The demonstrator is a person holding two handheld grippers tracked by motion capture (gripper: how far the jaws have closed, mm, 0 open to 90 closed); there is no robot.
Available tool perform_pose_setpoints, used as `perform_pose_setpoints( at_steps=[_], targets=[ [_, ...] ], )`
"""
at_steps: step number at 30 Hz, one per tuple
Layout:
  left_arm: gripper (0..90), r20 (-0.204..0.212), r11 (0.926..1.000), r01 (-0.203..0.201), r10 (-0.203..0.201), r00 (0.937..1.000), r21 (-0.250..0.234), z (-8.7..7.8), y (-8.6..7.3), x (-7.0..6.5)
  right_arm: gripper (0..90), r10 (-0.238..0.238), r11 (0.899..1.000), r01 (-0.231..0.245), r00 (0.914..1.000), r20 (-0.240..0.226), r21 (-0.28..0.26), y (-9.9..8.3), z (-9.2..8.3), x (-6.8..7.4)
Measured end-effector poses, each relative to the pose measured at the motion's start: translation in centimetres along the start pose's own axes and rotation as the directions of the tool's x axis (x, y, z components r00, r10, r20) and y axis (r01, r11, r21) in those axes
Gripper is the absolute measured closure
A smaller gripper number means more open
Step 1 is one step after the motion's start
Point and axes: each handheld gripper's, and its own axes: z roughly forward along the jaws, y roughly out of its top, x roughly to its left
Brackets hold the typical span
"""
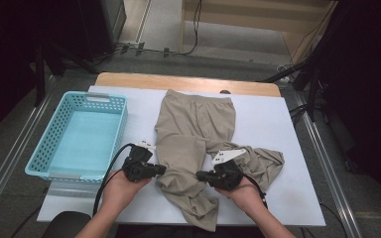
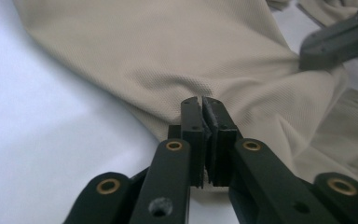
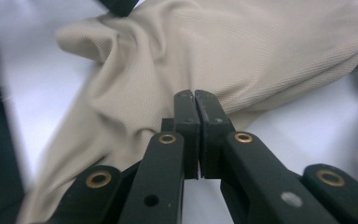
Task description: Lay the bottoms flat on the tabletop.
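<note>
Beige trousers (image 1: pixel 194 130) on white table (image 1: pixel 273 129), turquoise basket (image 1: pixel 79 134) left

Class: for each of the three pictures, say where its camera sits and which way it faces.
High view: above the table, looking forward and down; forearms, left tongs, right tongs.
Left gripper view: rides the left tongs, looking along shut jaws pinching the beige trousers.
Right gripper view: rides the right tongs, jaws shut on the trousers' edge.
Shared: both gripper views show one trouser leg from opposite sides; the left one also shows the right tongs.
</note>
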Motion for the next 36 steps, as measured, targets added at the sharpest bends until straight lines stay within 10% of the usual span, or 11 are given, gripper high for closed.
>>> perform_pose_setpoints(
  at_steps=[4,9,16,22,28,36],
  targets=[
    [79.3,-0.007,0.9995,-0.030,0.030,0.9995,0.004,-0.6,-0.9,-0.6,73.9,-0.022,1.000,0.023,0.9991,-0.037,0.008,-1.1,-1.1,1.1],
    [53.1,-0.075,0.9948,-0.077,0.072,0.9946,-0.067,-0.2,-0.4,-0.2,57.1,-0.023,0.997,0.028,0.9974,0.069,-0.066,-1.5,-1.8,0.2],
    [47.8,-0.123,0.9977,-0.036,0.029,0.9919,-0.057,1.7,0.2,1.7,52.2,0.061,0.996,-0.051,0.9881,0.141,-0.071,-1.4,-0.3,-2.1],
    [60.7,-0.201,0.9982,-0.051,0.043,0.9786,-0.033,2.7,0.0,1.7,55.1,0.092,0.995,-0.084,0.9858,0.141,-0.060,-0.7,1.8,-2.8],
    [88.7,-0.101,0.9990,0.038,-0.035,0.9942,0.026,2.9,0.9,1.7,84.4,0.106,0.994,-0.106,0.9903,0.090,-0.011,0.3,2.3,-2.5],
    [88.9,-0.098,0.9881,0.045,-0.060,0.9934,-0.147,0.1,3.3,2.3,87.5,0.093,0.991,-0.083,0.9913,0.093,-0.104,3.2,-0.1,-3.5]
  ],
)
